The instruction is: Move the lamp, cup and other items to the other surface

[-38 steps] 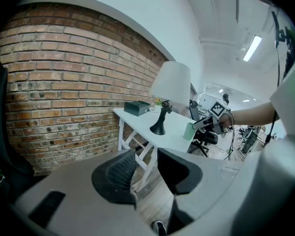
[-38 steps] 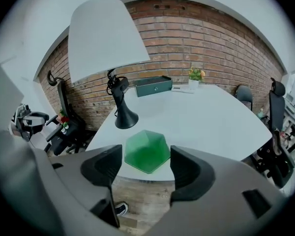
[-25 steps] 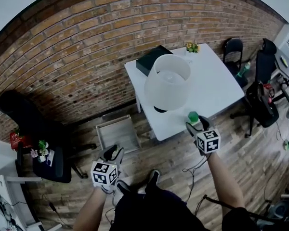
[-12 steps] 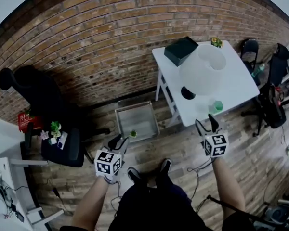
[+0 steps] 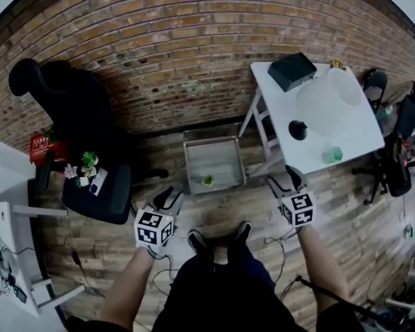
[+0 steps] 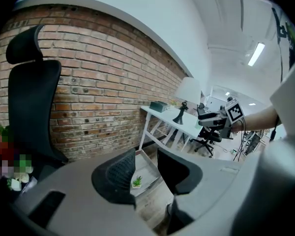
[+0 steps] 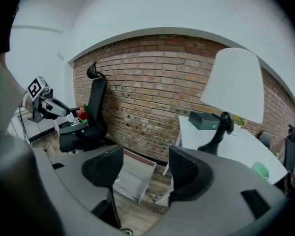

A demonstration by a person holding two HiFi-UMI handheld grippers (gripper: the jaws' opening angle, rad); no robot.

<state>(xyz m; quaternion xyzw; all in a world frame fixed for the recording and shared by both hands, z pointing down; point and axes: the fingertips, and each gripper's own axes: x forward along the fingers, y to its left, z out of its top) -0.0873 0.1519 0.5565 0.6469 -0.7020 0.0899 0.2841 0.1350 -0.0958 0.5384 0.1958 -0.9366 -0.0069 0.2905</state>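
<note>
Where the head view looks down, the lamp (image 5: 326, 104) stands upright on the white table (image 5: 277, 106) at the right. Its long axis is vertical, with the shade above the black base. Green cup (image 5: 332, 155) is upright near the table's near edge, just beside the base. Dark box (image 5: 291, 71) sits at the far corner. A tray (image 5: 189, 168) lies on the wood floor (image 5: 214, 213) between the table and a black chair (image 5: 90, 192), with a small plant (image 5: 207, 180) in it. Both grippers hang over the floor, off the table: left gripper (image 5: 169, 198) near the tray's near-left corner, right gripper (image 5: 285, 179) by the table's near corner.

Left gripper view: jaws partly apart, nothing between the pads. Tray and plant show through the gap; lamp and table stand far off.

Right gripper view: jaws wide apart and empty, having just been closing slightly. Lamp upright at right, curved stem rising to the shade. Cup at the table's right edge.
</note>
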